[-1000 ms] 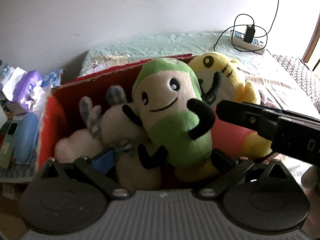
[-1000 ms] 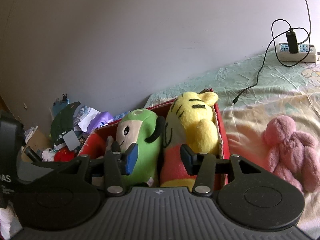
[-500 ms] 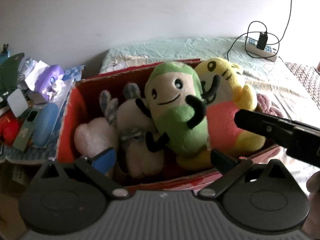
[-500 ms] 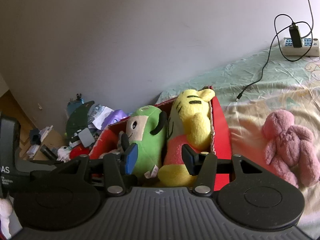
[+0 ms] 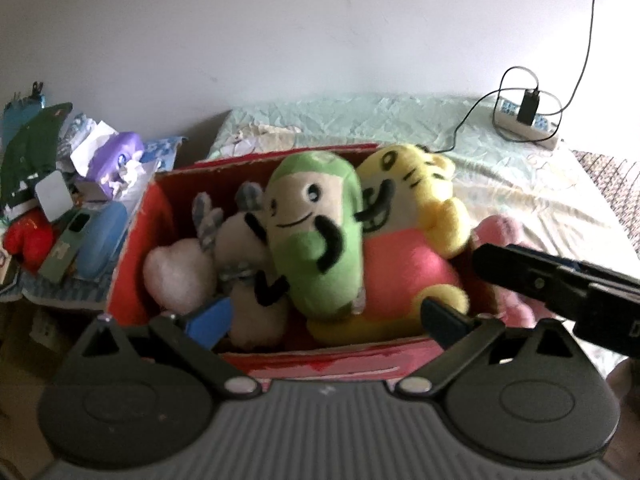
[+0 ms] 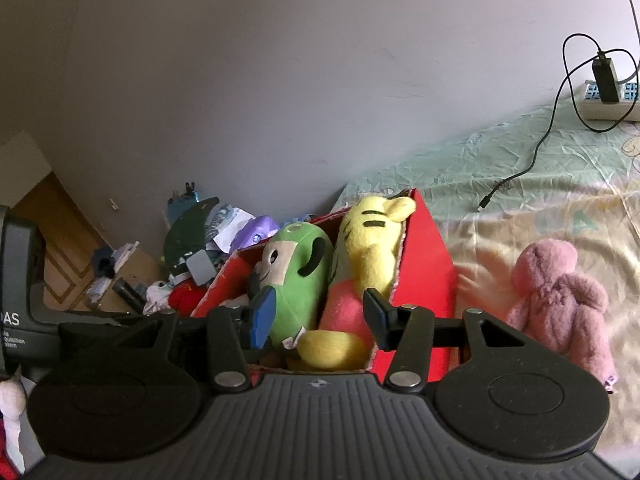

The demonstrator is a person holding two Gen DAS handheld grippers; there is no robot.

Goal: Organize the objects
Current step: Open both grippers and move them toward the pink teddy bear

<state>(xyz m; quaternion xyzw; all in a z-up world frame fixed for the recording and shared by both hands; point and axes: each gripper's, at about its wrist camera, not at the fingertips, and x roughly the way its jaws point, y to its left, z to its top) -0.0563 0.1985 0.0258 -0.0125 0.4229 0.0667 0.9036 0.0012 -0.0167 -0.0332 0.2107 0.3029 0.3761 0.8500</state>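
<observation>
Jaws on both grippers stand wide, nothing pinched between them. Left gripper (image 5: 326, 318) hangs over the near rim of the red box (image 5: 132, 264); right gripper (image 6: 318, 314) sits at the box's near end, its fingers framing the toys without touching.

Box rests on the bed sheet (image 5: 400, 120), packed with plush. Green plush (image 5: 316, 240) upright at centre, black arms out, face toward the left camera. Yellow tiger plush (image 5: 412, 216) pressed against it at 3 o'clock, pink belly showing. White plush (image 5: 180, 272) with grey checked ears at 9 o'clock of the green one, lower in the box.

Pink plush (image 6: 560, 304) lies on the sheet outside the box, at 3 o'clock of it in the right view, apart from the wall.

Power strip (image 6: 608, 96) with black cable at 1 o'clock, far back. Clutter pile (image 5: 72, 184) off the bed at 9 o'clock.
</observation>
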